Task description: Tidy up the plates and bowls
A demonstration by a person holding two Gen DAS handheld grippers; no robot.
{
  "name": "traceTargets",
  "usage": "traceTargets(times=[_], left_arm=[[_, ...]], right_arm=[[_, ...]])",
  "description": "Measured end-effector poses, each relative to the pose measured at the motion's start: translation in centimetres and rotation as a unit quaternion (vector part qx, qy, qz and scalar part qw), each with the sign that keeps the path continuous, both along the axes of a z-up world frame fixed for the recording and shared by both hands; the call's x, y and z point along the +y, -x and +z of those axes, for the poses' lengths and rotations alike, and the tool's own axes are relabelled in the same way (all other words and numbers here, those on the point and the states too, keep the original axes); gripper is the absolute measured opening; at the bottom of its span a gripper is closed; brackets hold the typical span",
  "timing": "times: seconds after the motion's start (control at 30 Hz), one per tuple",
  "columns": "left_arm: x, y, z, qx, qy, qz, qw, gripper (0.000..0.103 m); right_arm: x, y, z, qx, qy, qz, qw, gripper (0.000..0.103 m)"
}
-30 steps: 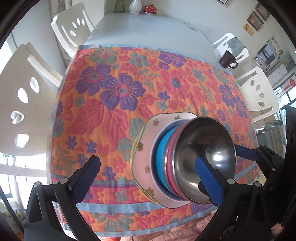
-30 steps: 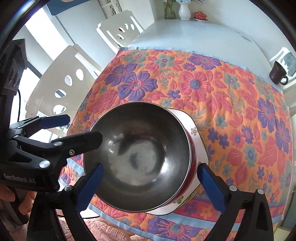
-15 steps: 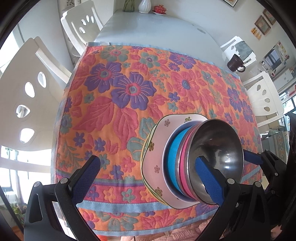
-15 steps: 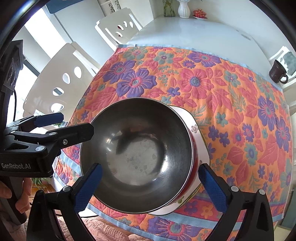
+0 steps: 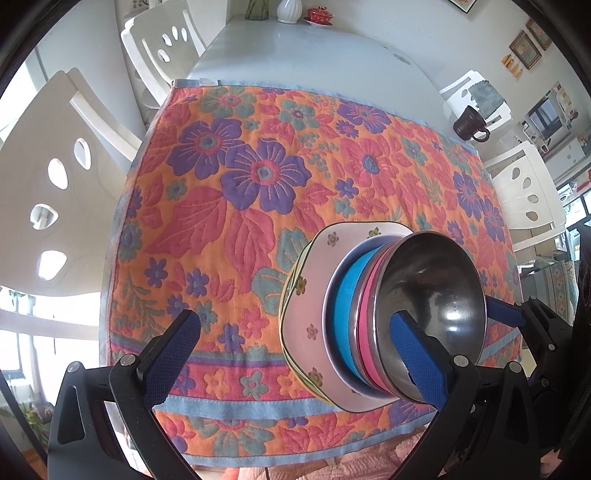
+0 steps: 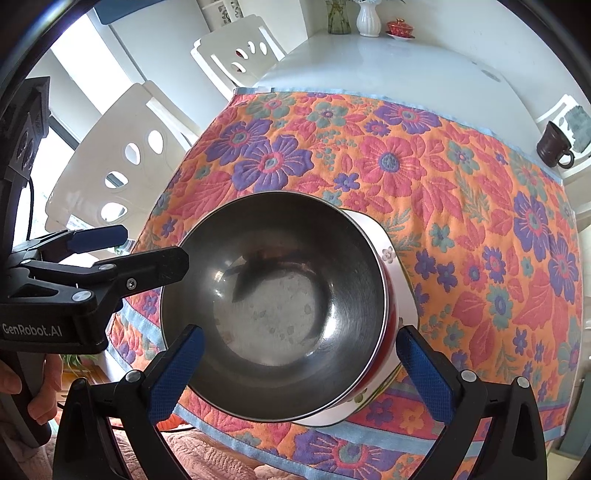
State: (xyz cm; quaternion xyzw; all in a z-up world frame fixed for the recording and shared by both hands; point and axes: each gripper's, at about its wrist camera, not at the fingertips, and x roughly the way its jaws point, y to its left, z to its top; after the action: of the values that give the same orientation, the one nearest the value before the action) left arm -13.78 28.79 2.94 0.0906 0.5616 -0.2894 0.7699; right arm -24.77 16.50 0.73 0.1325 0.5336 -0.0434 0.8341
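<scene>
On the floral cloth [image 5: 240, 166], close to its near edge, a stack rests: a white flowered plate [image 5: 306, 306] at the bottom, then a blue bowl [image 5: 345, 314], a pink bowl [image 5: 373, 321] and a steel bowl [image 5: 439, 306] on top. My left gripper [image 5: 299, 354] hangs open to the stack's left, its right finger in front of the bowls. In the right wrist view the steel bowl [image 6: 273, 306] fills the middle, the plate [image 6: 400, 280] showing past its rim. My right gripper [image 6: 301, 369] is open, its fingers either side of the bowl's near part. Nothing is held.
A dark mug [image 5: 471, 125] stands on the bare white table [image 5: 314, 55] beyond the cloth's right corner. Vases and a red lidded dish [image 5: 319, 14] sit at the far end. White chairs [image 5: 55, 166] line the left side. A hand [image 6: 22, 387] holds the left gripper's handle.
The stack has stayed in place. My right gripper has edged a little closer to the steel bowl, and the left gripper has drifted slightly leftward. Both stayed open.
</scene>
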Motion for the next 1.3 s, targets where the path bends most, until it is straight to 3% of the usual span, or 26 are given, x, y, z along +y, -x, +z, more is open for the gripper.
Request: traceTargets(times=[1.3], left_arm=[[0.56, 0.33, -0.04, 0.005, -0.012, 0.012, 0.9998, 0.103]], right_arm=[[0.59, 0.37, 0.67, -0.014, 0.008, 0.005, 1.0, 0.103]])
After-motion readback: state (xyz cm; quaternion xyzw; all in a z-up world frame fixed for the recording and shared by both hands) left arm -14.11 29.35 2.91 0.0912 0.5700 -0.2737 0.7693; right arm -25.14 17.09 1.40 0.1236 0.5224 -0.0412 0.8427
